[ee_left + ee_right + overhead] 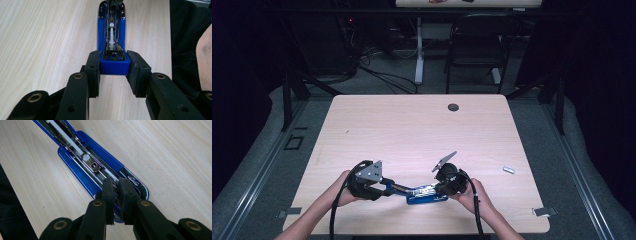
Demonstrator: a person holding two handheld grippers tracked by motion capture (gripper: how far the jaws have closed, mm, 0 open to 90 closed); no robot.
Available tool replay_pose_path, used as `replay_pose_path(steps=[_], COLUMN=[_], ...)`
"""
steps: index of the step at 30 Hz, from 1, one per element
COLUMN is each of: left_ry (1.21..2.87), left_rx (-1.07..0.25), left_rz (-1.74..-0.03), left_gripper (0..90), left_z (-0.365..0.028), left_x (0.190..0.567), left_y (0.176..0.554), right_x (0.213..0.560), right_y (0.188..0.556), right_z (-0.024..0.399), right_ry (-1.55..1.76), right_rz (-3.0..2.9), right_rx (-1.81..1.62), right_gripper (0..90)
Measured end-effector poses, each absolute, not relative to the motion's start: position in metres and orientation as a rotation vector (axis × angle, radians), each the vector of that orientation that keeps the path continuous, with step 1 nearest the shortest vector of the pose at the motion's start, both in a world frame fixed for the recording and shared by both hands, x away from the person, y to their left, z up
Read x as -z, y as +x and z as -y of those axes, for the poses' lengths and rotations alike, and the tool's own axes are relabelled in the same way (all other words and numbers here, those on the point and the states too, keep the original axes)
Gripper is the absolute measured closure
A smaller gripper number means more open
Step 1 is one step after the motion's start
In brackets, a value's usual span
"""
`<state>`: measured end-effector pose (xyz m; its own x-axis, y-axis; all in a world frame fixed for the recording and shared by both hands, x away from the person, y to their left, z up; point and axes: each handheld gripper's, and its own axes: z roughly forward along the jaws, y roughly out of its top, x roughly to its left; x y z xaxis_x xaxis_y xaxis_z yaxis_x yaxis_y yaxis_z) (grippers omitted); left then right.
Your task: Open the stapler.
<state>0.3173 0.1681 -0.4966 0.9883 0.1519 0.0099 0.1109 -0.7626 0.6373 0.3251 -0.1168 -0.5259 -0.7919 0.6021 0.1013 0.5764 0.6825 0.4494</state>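
The left gripper (pixel 379 187) sat near the front edge of the pale wood-grain worktop (pixel 412 125), left of centre, held in the person's left hand (pixel 343 192). Its black jaws pinched the rear end of the blue plastic stapler with its chrome magazine exposed (pixel 424 194); in the left gripper view the pads pressed on both sides of the blue end block (pixel 114 66), and the white pusher rod ran along the open channel away from the jaws.

The stapler lay flat on the worktop near the front edge, about centre, spanning between the two grippers.

The right gripper (pixel 441 189), in the right hand (pixel 472 197), met the stapler's other end. In the right gripper view its jaws (pixel 116 195) stood nearly pressed together, nipping the thin metal rail of the magazine (pixel 87 161) above the blue base plate; only a narrow slit showed between the pads.

Further right, a small silver metal piece (pixel 509 170) lay near the right edge, well apart from the stapler. A dark round grommet hole (pixel 453 107) sat by the back edge.
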Motion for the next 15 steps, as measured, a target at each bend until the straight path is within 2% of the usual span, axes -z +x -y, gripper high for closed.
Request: replay_pose_path(steps=[15], left_ry=[2.565], left_rx=[-0.06], left_rz=[-0.187], left_gripper=[65.8], left_z=[-0.177], left_x=[0.515], left_y=[0.319], right_x=[0.527], right_y=[0.326], right_z=[0.116], right_ry=[0.991], right_rz=[-2.837], right_rx=[-0.73], right_gripper=[83.5])
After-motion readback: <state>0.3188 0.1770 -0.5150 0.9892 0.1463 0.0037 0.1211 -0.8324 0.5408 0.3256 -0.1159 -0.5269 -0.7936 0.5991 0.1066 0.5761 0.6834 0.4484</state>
